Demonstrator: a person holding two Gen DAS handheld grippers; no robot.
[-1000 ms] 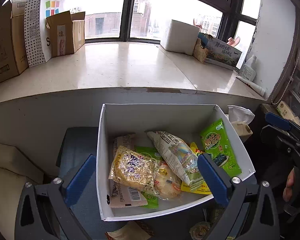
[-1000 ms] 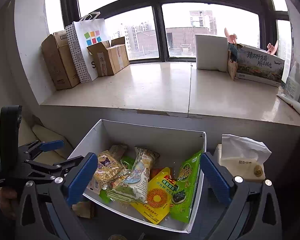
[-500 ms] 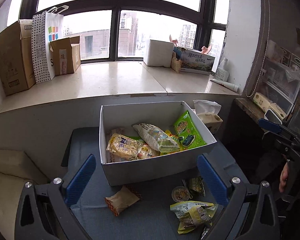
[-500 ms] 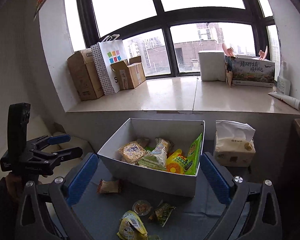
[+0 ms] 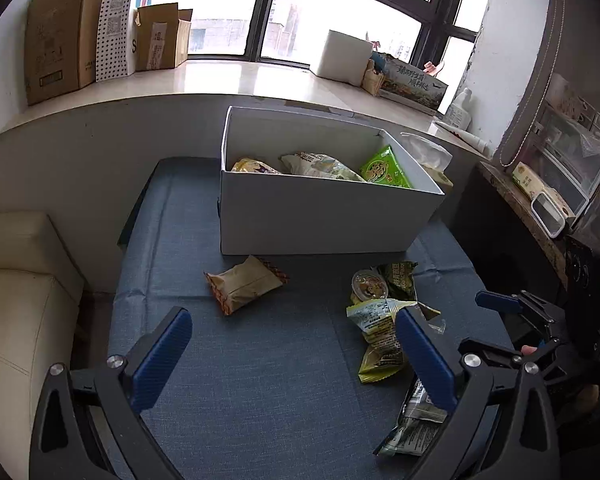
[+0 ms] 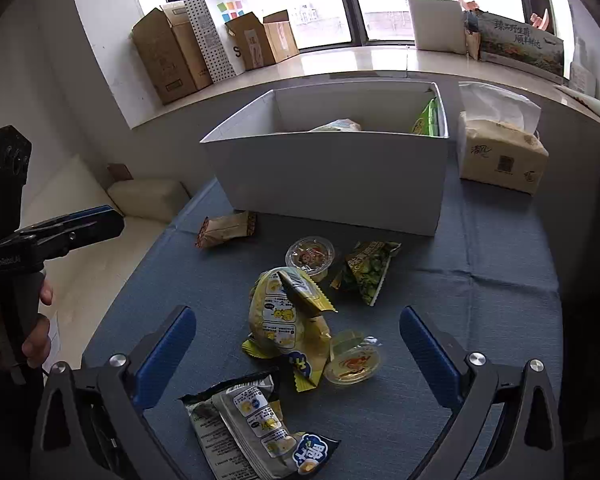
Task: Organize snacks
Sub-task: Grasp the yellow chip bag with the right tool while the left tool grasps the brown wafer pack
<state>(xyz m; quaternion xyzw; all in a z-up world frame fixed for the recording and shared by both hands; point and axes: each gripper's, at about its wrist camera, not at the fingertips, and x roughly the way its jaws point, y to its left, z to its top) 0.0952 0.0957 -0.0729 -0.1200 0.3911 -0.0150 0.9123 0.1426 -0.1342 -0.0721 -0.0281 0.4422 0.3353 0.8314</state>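
I have both grippers, left (image 5: 291, 356) and right (image 6: 297, 354), empty with fingers apart above the tabletop (image 5: 259, 380), loose snacks (image 6: 287, 320) lying before the half-filled box (image 5: 324, 216), so I judge the next pick calls for lowering onto the yellow packet.

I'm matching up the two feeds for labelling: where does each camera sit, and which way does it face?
Left wrist: on the left gripper, above the blue cloth, facing the white box and window; shows its open fingers and the right gripper at right.
Right wrist: on the right gripper, over the loose snacks, same heading; shows its open fingers and a hand holding the left gripper.
Shared: box, brown packet, jelly cup.
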